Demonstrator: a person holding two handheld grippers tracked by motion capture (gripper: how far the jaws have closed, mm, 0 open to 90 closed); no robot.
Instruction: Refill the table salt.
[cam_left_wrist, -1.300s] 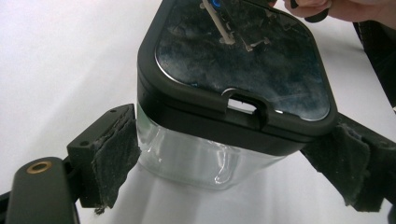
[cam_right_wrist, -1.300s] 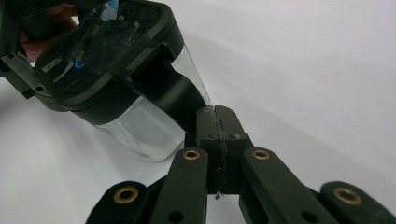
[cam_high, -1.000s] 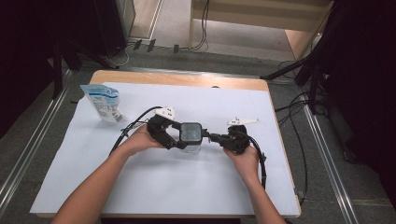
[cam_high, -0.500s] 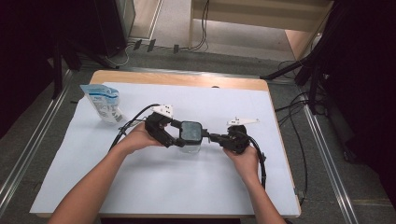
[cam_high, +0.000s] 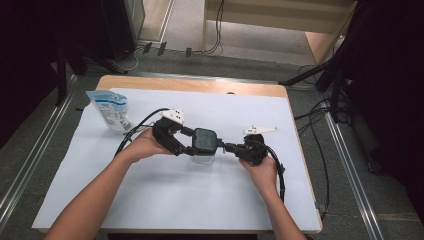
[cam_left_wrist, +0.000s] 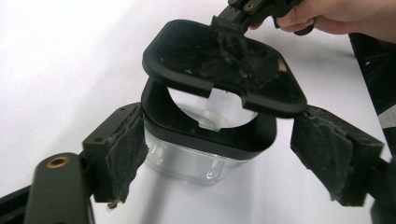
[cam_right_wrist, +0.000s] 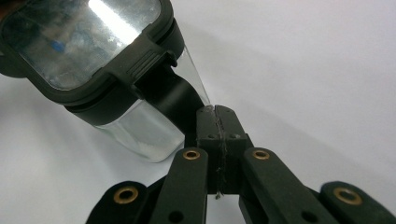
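Observation:
A clear square container (cam_left_wrist: 187, 161) with a black rim stands on the white table cover (cam_high: 165, 200). Its black lid (cam_left_wrist: 224, 65) hangs tilted just above the rim, joined by a black strap (cam_right_wrist: 170, 100). My right gripper (cam_right_wrist: 217, 123) is shut on that strap and holds the lid (cam_high: 204, 140) from the right. My left gripper (cam_left_wrist: 222, 156) is open with its pads (cam_left_wrist: 322, 154) on either side of the container (cam_high: 204, 157). Its jaws have just been closing; the right-hand pad stands clear of the rim, while the other is at the glass wall.
A blue and white pouch (cam_high: 111, 109) stands at the back left of the table. Cables trail from both grippers across the cover. The wooden far edge (cam_high: 200, 85) and metal floor rails border the table.
My left gripper has risen slightly beside the container and its jaws have narrowed a little. The right hand and the lid have stayed put.

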